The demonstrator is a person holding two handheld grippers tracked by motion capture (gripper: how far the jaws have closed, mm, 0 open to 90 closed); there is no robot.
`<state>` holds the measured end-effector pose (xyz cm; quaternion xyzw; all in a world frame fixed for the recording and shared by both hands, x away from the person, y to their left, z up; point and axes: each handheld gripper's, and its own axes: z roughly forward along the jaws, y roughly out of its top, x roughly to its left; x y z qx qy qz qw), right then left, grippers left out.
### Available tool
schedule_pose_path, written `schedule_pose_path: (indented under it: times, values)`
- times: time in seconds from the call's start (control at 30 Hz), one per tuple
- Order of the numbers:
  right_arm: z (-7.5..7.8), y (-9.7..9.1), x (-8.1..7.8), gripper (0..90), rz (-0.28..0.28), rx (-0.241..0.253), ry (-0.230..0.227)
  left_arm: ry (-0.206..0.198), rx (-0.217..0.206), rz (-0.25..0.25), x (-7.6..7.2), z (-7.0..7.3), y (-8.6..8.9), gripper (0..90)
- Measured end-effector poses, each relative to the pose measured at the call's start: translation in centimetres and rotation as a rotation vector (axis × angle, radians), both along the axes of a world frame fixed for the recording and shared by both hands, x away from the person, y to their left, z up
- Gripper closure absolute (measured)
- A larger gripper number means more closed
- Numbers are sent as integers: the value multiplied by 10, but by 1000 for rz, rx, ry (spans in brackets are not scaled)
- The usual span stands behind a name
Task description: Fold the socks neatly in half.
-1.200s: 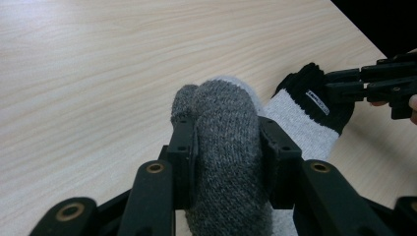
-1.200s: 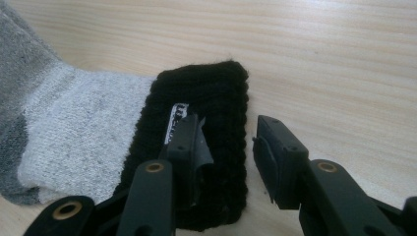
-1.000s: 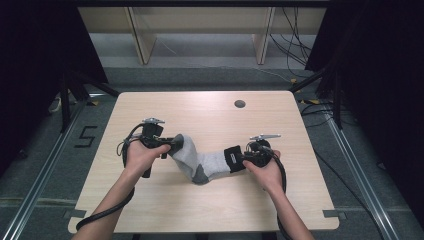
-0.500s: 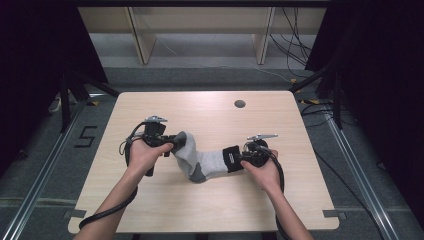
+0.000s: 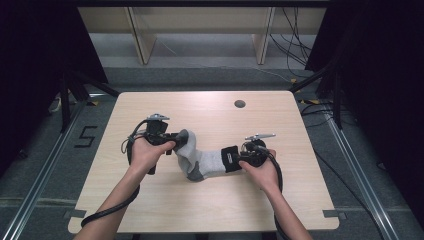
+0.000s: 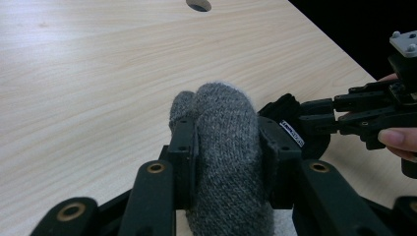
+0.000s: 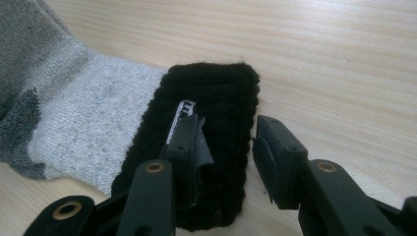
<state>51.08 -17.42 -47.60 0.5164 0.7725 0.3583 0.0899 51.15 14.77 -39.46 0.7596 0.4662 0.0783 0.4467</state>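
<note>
1. On the tabletop, a grey sock lies near centre.
2. Left hand-held gripper clamps its grey toe.
3. Right hand-held gripper straddles the black cuff, one jaw inside it, jaws partly apart.

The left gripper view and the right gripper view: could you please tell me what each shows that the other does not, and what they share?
Left gripper view: the left gripper clamped on the dark grey toe of the knitted grey sock, the table's round hole, and the right gripper with a person's fingertip on it.
Right gripper view: the sock's black ribbed cuff with its white label, the light grey leg, and the right gripper's jaws, one on the cuff, the other just beside it.
Both: the sock and the pale wooden table.
</note>
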Motion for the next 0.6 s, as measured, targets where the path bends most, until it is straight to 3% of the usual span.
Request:
schedule_pose_path:
  times: [0.1,0.37,0.47,0.6]
  values:
    - [0,0,-1,623,-7,1,8,0,25,-1,0,-2,1,634]
    - [0,1,0,624,-4,-5,2,-8,43,-7,0,-8,-10,634]
    - [0,1,0,624,-4,-4,2,-26,93,-17,-3,-10,-18,635]
    - [0,1,0,623,-3,-5,2,-25,89,-27,-2,-11,-27,635]
